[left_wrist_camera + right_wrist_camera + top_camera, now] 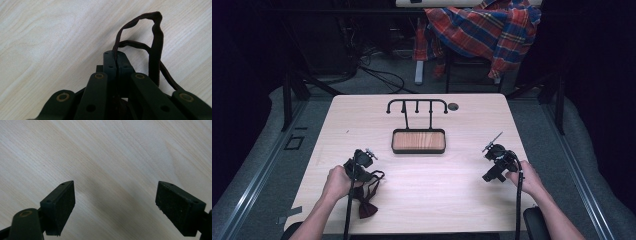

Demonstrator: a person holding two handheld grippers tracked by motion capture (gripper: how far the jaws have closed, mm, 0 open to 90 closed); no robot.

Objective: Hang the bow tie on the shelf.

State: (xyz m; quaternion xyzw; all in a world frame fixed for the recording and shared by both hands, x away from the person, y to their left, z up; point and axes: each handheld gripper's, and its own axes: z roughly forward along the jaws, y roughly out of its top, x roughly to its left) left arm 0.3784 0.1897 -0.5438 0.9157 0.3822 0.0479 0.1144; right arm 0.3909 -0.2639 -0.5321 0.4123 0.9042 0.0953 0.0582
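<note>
dark maroon fabric bow tie, lower left, should rise slowly since left gripper pinches only its thin strap; right gripper gapes empty.

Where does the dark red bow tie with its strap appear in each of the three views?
High view: the bow tie lies at lower left, its strap under the left gripper.
Left gripper view: the strap loops up at centre right, pinched between the shut jaws.
Right gripper view: not in it.
Shared landmark: the pale wooden table.
</note>
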